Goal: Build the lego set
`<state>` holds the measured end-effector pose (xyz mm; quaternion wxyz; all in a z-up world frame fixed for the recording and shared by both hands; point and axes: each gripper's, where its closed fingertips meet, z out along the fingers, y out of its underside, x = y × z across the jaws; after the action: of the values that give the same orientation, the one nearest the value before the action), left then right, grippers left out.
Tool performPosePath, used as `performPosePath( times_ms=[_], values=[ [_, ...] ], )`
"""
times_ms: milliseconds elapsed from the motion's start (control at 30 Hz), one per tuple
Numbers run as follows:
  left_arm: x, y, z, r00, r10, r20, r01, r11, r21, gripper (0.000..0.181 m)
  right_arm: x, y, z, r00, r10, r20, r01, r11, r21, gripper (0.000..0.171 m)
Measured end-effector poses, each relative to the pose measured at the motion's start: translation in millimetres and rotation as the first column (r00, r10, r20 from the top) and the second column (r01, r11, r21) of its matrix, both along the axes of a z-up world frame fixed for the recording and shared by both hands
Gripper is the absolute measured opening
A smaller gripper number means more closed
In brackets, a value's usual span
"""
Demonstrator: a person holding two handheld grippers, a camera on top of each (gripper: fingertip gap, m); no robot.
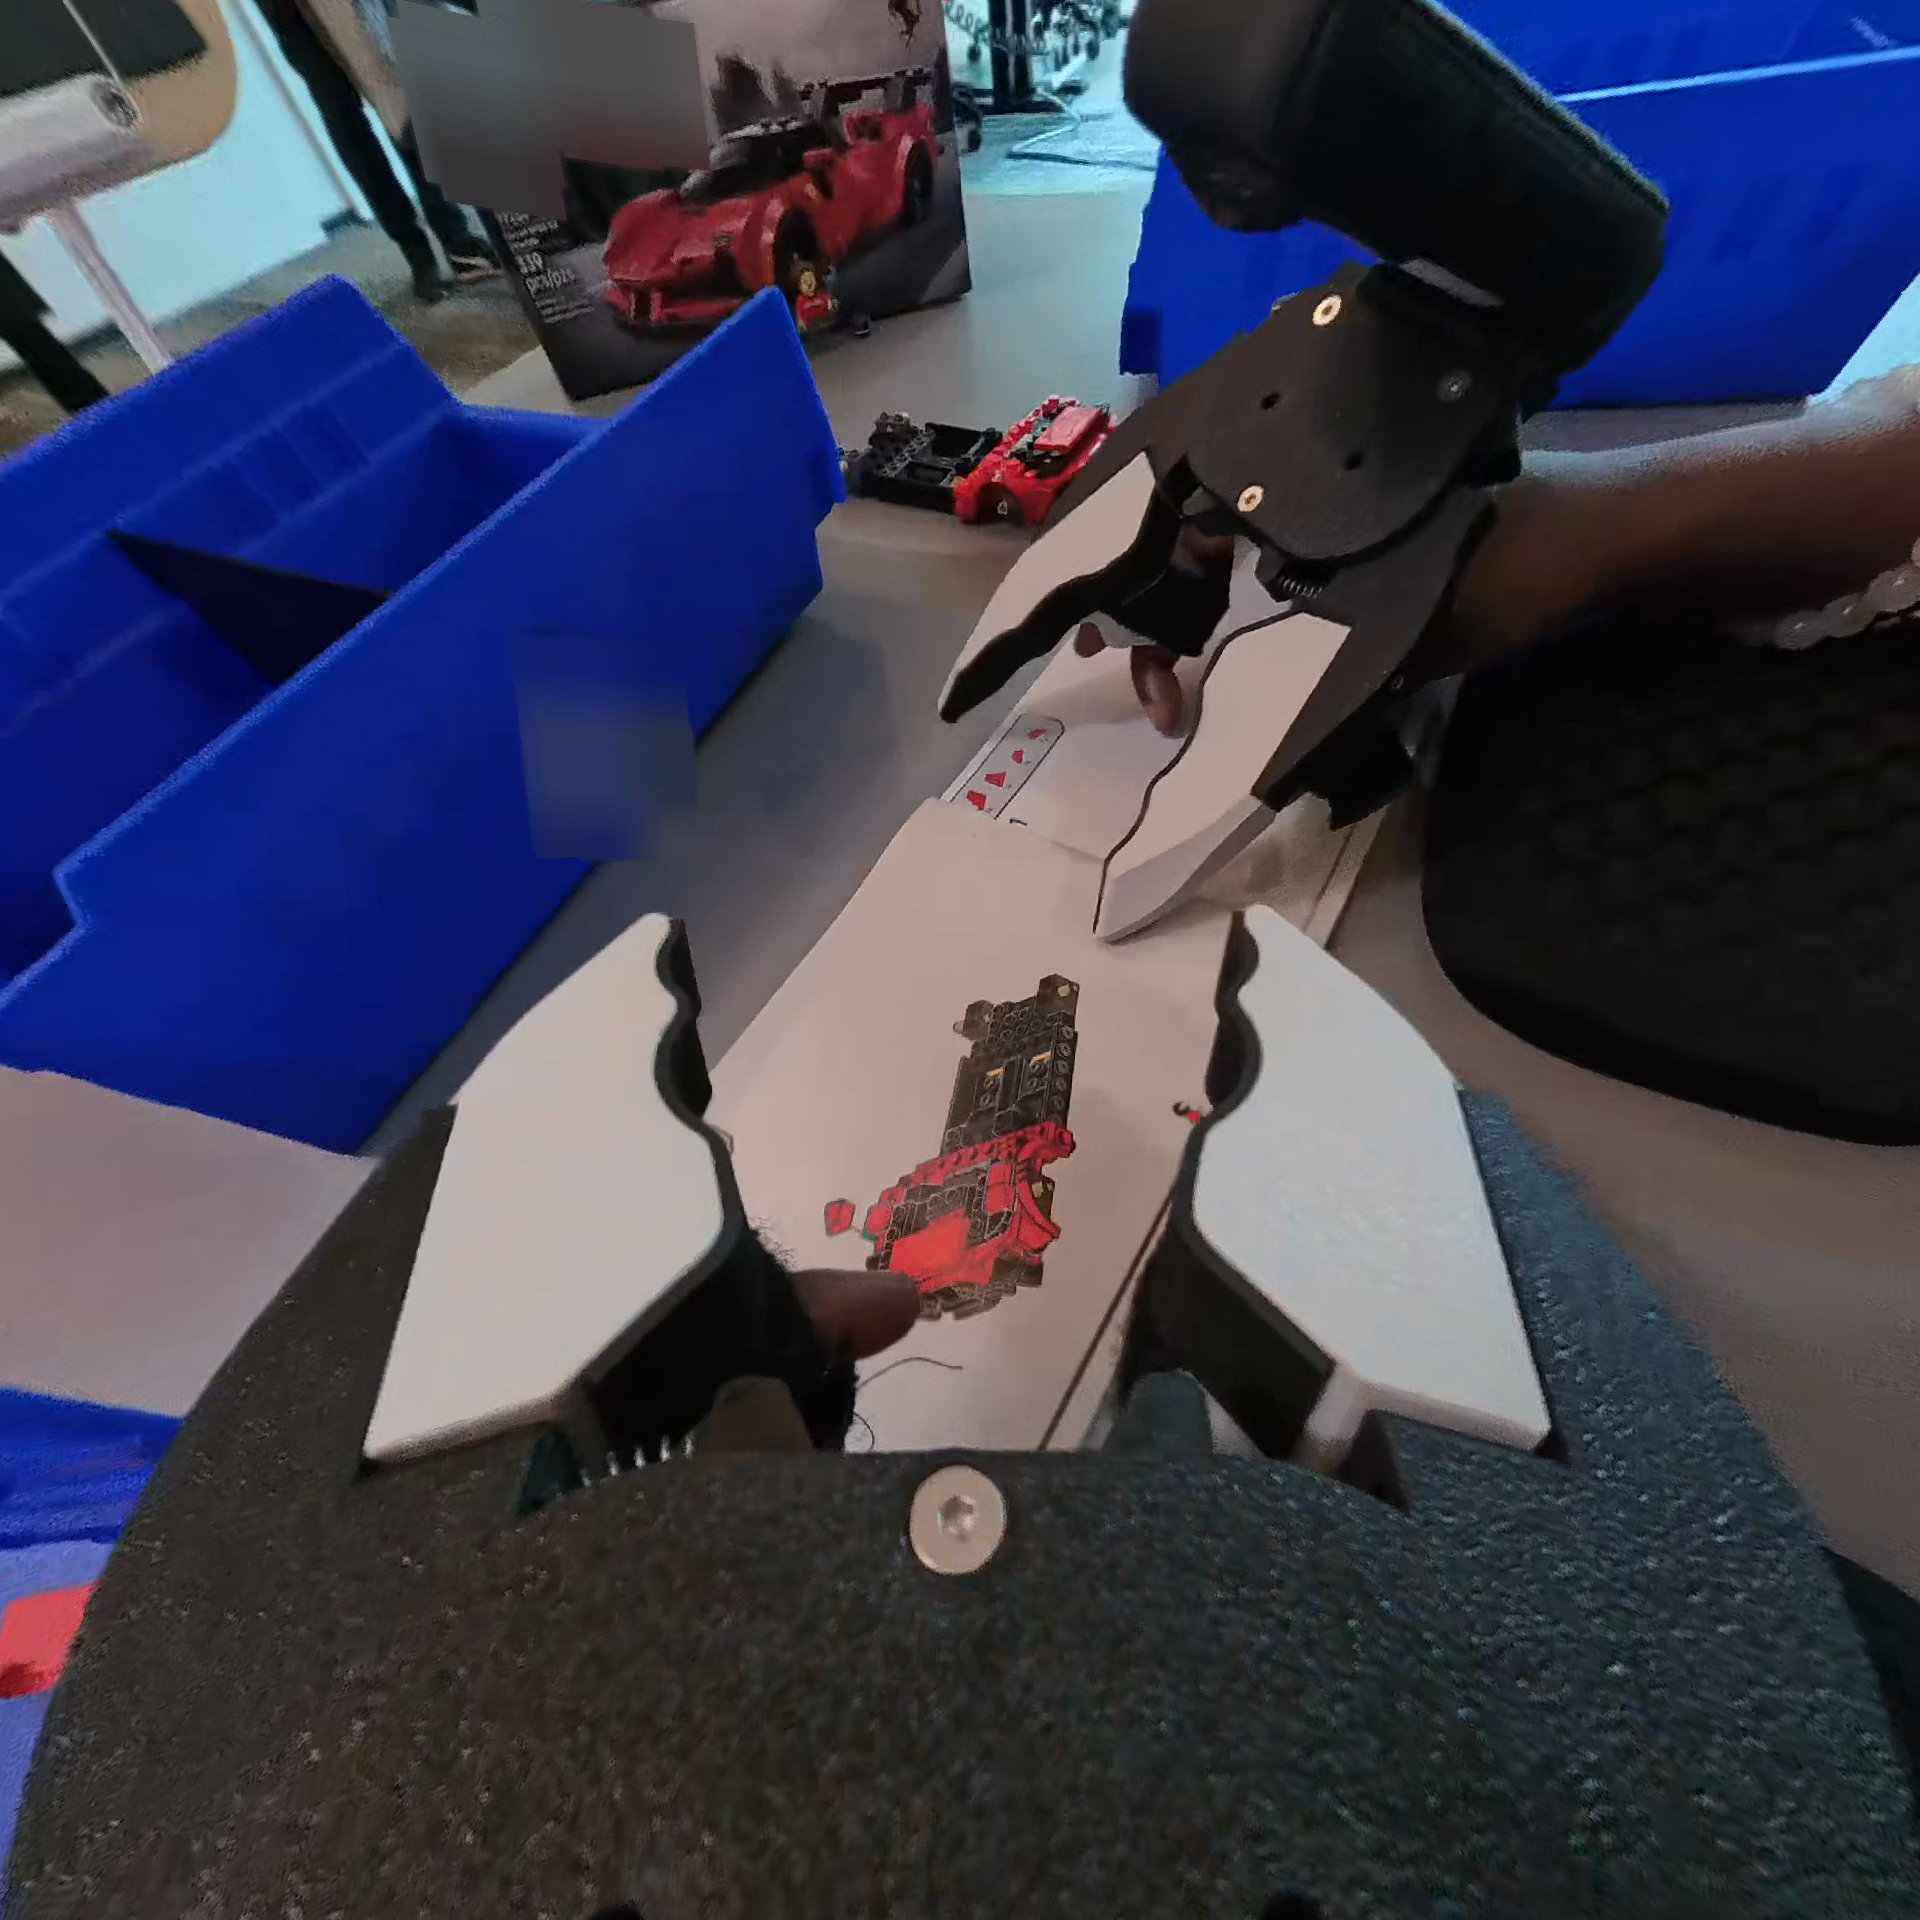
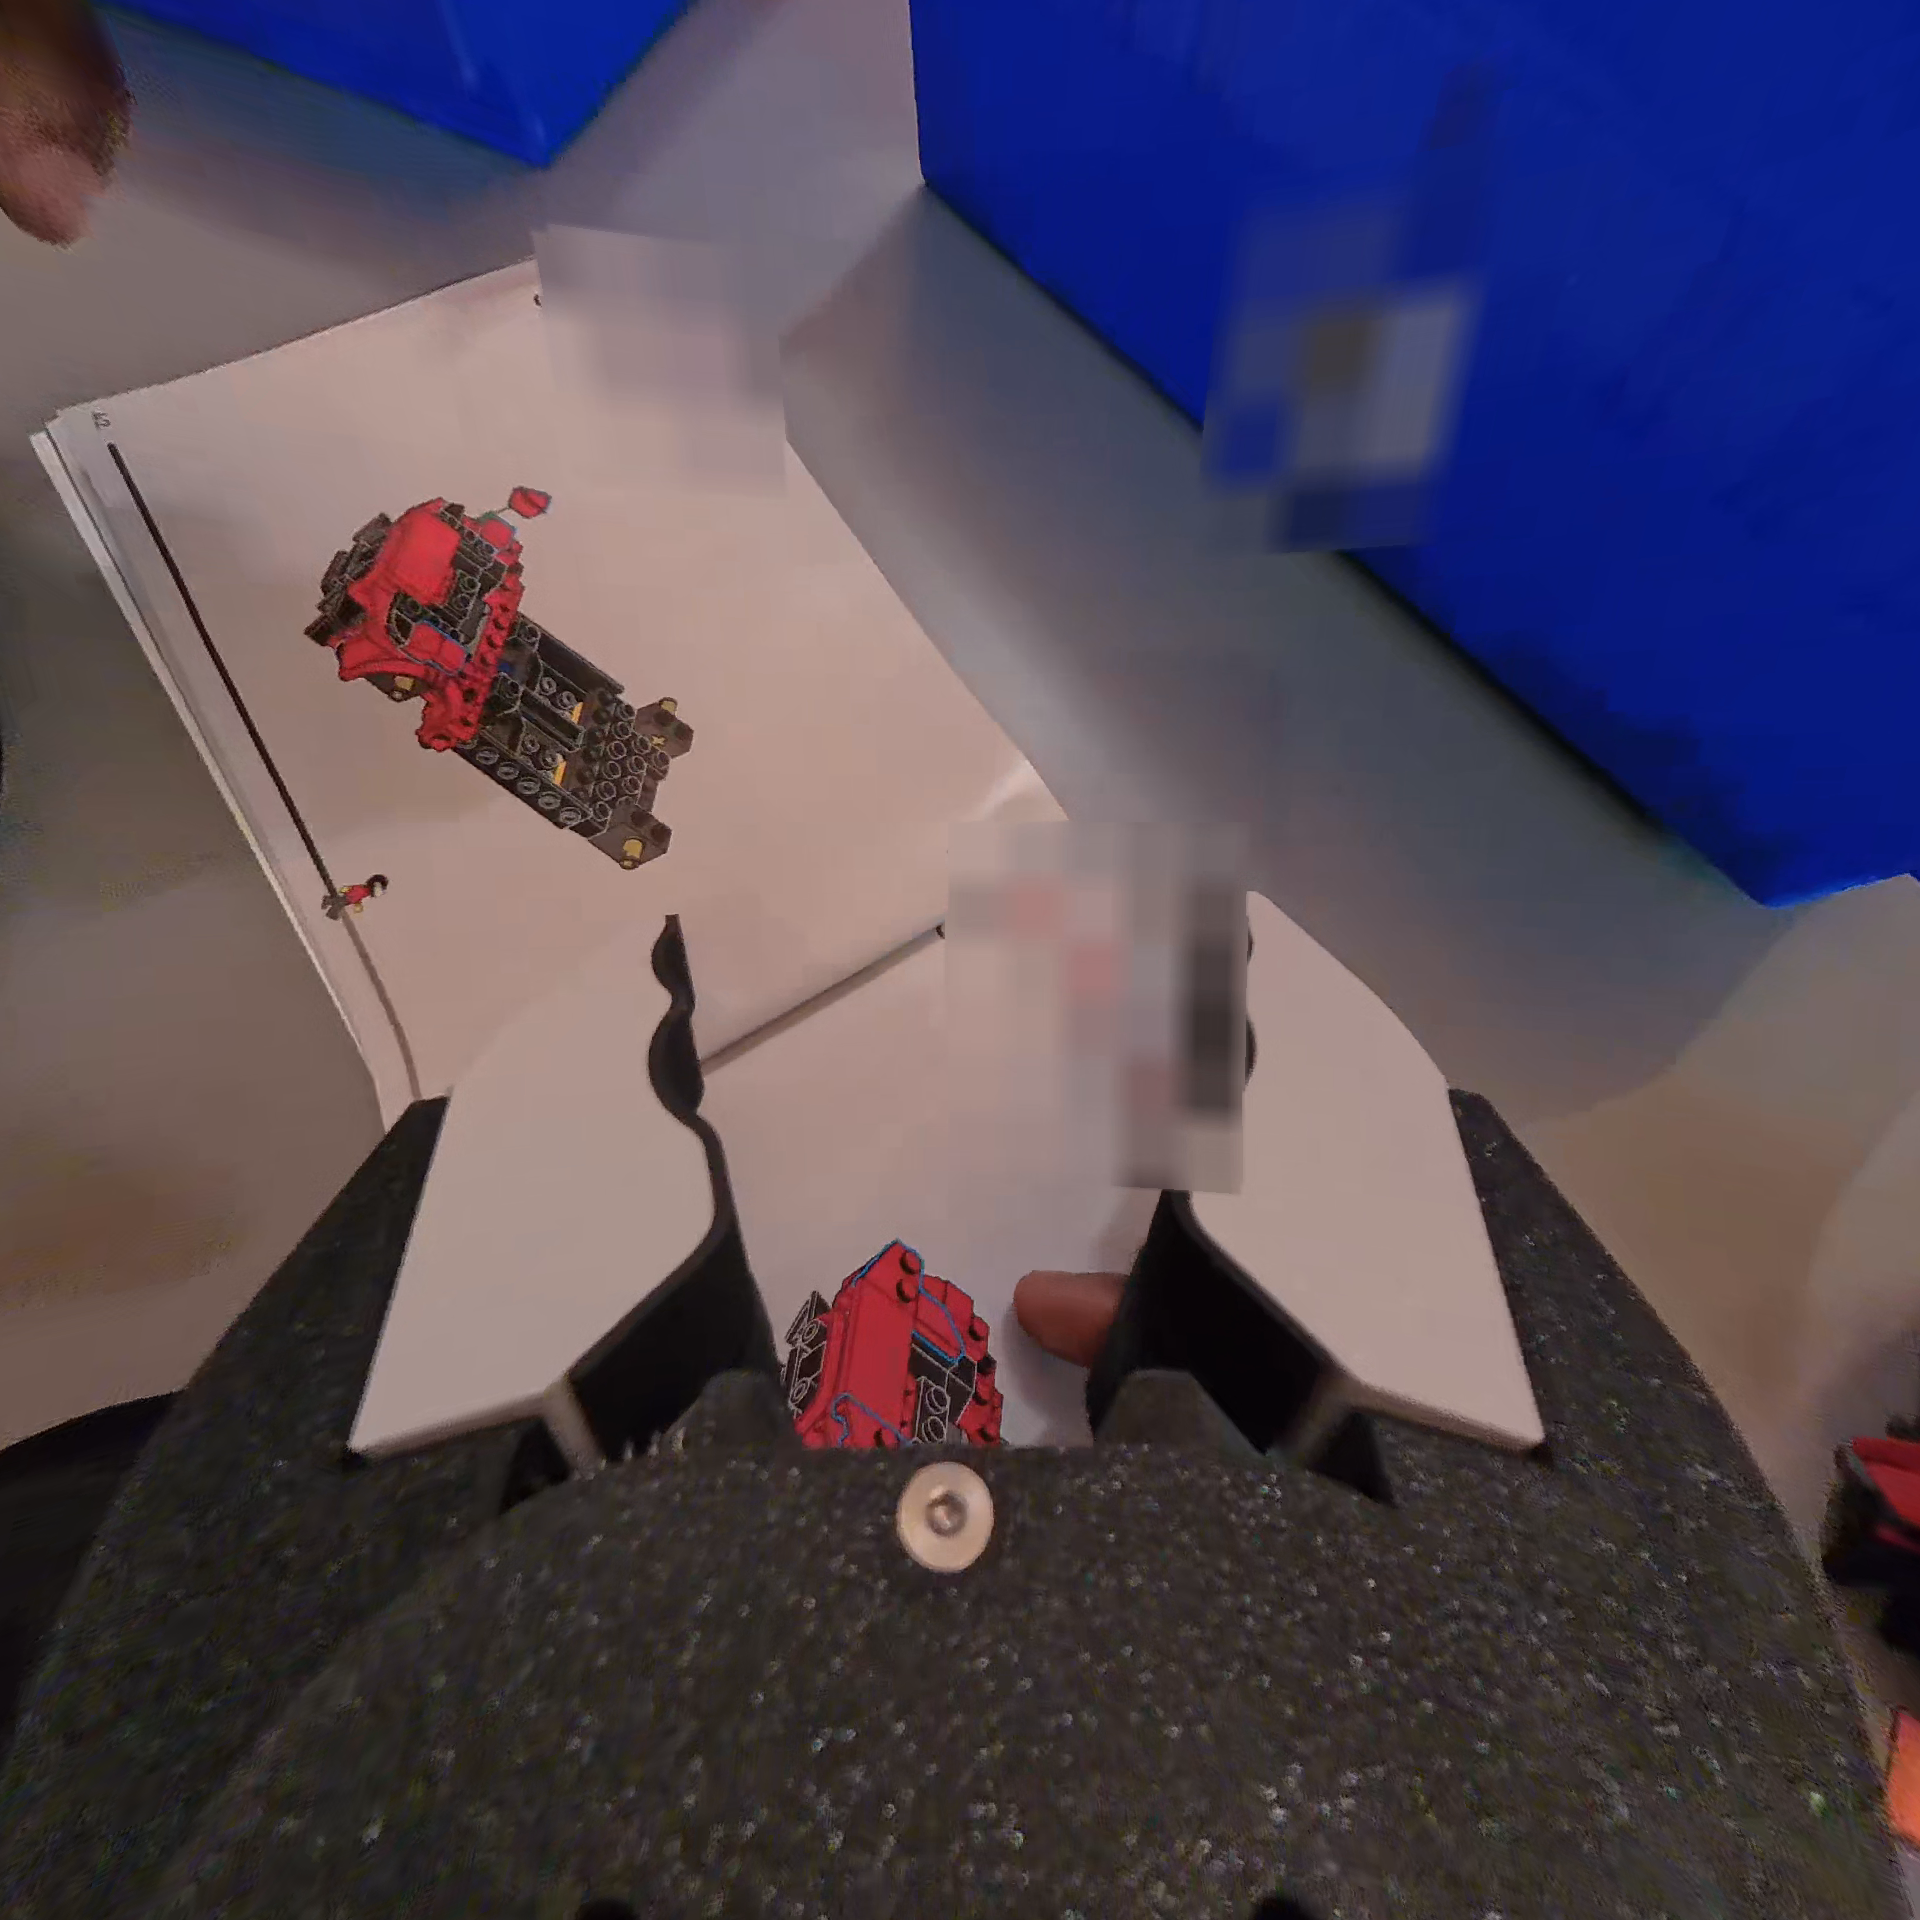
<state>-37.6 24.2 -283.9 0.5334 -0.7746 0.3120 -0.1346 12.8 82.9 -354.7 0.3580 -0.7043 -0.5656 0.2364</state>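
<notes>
The open instruction booklet (image 1: 883,1039) lies on the table and shows pictures of a red and black car model. My left gripper (image 1: 956,997) is open and empty, just above the booklet's near page. My right gripper (image 1: 1039,816) is open and empty over the booklet's far page, and a fingertip of the hand holding it touches that page. In the right wrist view the right gripper (image 2: 956,966) hovers open over the booklet (image 2: 727,582), where one page (image 2: 1039,644) curls upward. The partly built red and black Lego car (image 1: 977,462) sits on the table beyond the booklet.
Blue bins (image 1: 395,727) stand at the left, and they also show at the top of the right wrist view (image 2: 1558,312). The Lego set box (image 1: 748,208) stands at the back. A black mesh chair (image 1: 1683,883) is at the right. Red and black pieces (image 2: 1875,1507) lie at the right edge.
</notes>
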Motion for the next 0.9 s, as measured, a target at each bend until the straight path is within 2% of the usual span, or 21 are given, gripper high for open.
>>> performPosePath(
  times_ms=[333,467,633,700,800,833,900],
  values=[
    [-11,13,-10,0.996,0.079,0.029,-0.082,0.992,0.100,0.072,1,0,1,1.000,-0.008,0.001,0.008,1.000,0.023,0.095],
    [-17,13,-15,0.993,0.088,0.075,-0.093,0.994,0.066,0.070,1,0,-1,1.000,-0.007,0.004,0.007,1.000,0.000,0.095],
    [-15,12,-16,0.995,0.078,0.055,-0.082,0.994,0.074,0.071,1,0,-1,1.000,-0.006,0.004,0.006,1.000,0.004,0.095],
    [-14,12,-18,0.996,0.077,0.047,-0.080,0.994,0.068,0.071,2,4,-1,0.999,-0.033,0.009,0.033,0.999,0.000,0.105],
    [-15,13,-19,0.996,0.084,0.041,-0.086,0.994,0.064,0.073,7,16,-5,0.991,-0.127,0.030,0.127,0.992,-0.009,0.134],
    [-15,14,-20,0.995,0.088,0.039,-0.090,0.994,0.065,0.074,8,17,-6,0.990,-0.139,0.037,0.140,0.990,-0.026,0.137],
    [-15,14,-19,0.996,0.088,0.035,-0.090,0.993,0.070,0.073,6,12,-8,0.993,-0.109,0.043,0.112,0.992,-0.060,0.126]
  ],
)
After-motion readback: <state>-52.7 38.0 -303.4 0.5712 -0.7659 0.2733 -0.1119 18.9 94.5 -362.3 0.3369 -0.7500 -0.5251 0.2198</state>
